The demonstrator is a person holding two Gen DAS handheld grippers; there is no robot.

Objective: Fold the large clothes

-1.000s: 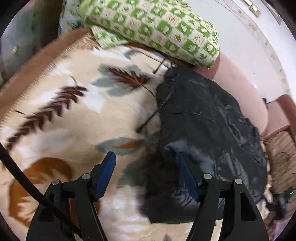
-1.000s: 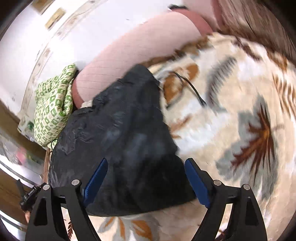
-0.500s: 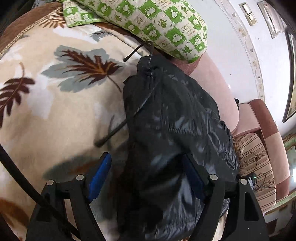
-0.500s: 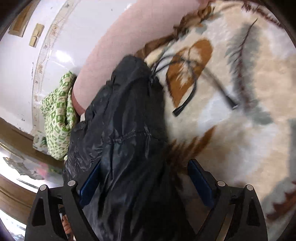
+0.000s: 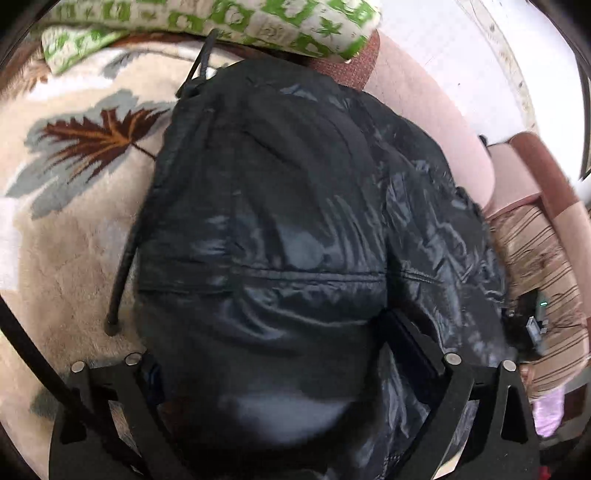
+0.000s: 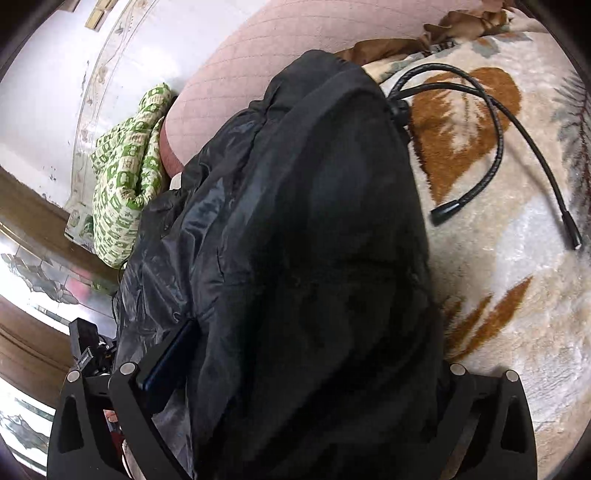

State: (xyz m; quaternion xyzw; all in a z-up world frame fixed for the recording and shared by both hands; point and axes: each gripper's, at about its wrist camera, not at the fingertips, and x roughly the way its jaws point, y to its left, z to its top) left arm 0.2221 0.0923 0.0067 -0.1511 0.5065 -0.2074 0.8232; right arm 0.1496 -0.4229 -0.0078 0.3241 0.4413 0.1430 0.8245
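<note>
A large black shiny padded jacket [image 5: 295,221] lies bunched on a beige leaf-patterned blanket [image 5: 66,229]. It fills both wrist views; in the right wrist view the jacket [image 6: 314,240] has black drawcords [image 6: 491,122] trailing onto the blanket. My left gripper [image 5: 277,354] is open, with the jacket's near fold bulging between its wide-apart fingers. My right gripper [image 6: 295,362] is also open, fingers wide, with the jacket's near end between them; its right finger is hidden by the cloth.
A green-and-white patterned pillow [image 5: 221,22] lies at the far edge of the blanket. A pink sofa back [image 5: 424,122] runs behind the jacket. A striped cushion [image 5: 546,266] with small devices sits at the right.
Both grippers have moved forward onto the jacket, which now fills the space between their fingers. The fingers stay wide apart.
</note>
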